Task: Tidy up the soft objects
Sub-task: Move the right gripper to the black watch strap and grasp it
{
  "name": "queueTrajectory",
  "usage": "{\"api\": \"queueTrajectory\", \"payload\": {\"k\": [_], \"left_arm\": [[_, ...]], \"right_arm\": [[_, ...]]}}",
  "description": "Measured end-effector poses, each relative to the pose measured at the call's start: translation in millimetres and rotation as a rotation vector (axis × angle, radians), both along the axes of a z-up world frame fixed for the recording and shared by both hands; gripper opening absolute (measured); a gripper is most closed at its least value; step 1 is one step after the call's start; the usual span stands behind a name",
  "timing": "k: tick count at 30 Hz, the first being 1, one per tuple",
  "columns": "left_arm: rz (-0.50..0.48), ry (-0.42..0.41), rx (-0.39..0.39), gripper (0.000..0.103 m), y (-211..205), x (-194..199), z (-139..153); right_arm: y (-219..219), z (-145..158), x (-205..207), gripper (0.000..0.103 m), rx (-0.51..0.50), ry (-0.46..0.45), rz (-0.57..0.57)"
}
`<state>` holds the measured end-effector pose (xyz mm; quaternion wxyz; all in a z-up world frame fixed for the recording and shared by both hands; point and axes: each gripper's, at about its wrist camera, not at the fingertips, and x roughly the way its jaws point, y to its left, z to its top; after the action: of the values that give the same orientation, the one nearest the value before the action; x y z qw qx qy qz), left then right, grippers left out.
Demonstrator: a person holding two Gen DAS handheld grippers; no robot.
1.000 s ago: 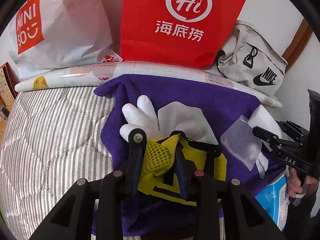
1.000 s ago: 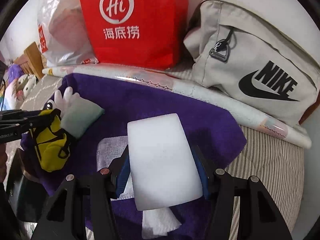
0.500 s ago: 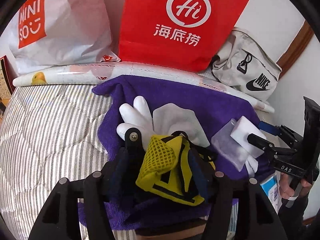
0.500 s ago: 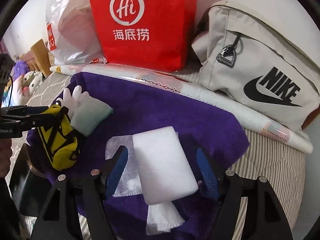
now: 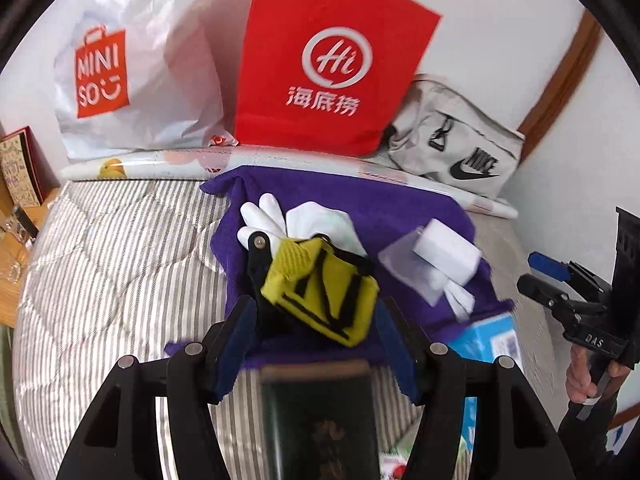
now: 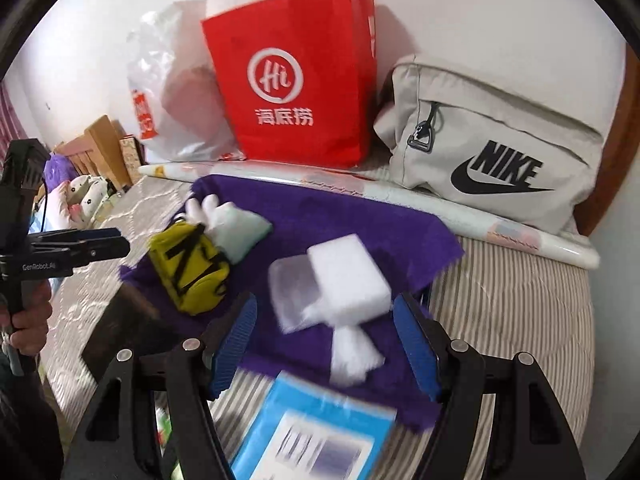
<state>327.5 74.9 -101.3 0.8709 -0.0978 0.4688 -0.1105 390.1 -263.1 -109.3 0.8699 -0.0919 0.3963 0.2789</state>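
On the purple towel [image 5: 352, 200] spread over the striped bed lie the yellow pouch [image 5: 324, 292], near its left edge, and the white sponge [image 6: 348, 276], toward its right. Both claws stand wide and empty. The left claw [image 5: 312, 344] hangs just short of the pouch, straight ahead between its fingers; the right claw [image 6: 324, 336] faces the sponge likewise, its long axis running away from the claw. A white glove [image 5: 316, 224] lies partly hidden behind the pouch; motion blur smears the blue box [image 6: 316, 432].
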Motion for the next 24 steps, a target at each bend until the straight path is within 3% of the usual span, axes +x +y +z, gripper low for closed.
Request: {"api": "queueTrajectory", "payload": {"k": [5, 10, 19, 21, 24], "left_arm": [[-0.007, -0.016, -0.004, 0.060, 1, -36, 9], [-0.016, -0.012, -0.007, 0.060, 6, -75, 4], [-0.017, -0.014, 0.034, 0.060, 16, -139, -16], [-0.014, -0.016, 0.032, 0.060, 18, -149, -21], [-0.012, -0.007, 0.015, 0.060, 20, -161, -33]], "right_arm": [[-9, 10, -52, 0.071, -0.008, -0.022, 0.000], [-11, 4, -99, 0.069, 0.028, 0.015, 0.001], [22, -39, -174, 0.053, -0.004, 0.049, 0.062], [30, -49, -185, 0.042, -0.007, 0.057, 0.080], [40, -62, -195, 0.042, -0.037, 0.051, 0.099]]}}
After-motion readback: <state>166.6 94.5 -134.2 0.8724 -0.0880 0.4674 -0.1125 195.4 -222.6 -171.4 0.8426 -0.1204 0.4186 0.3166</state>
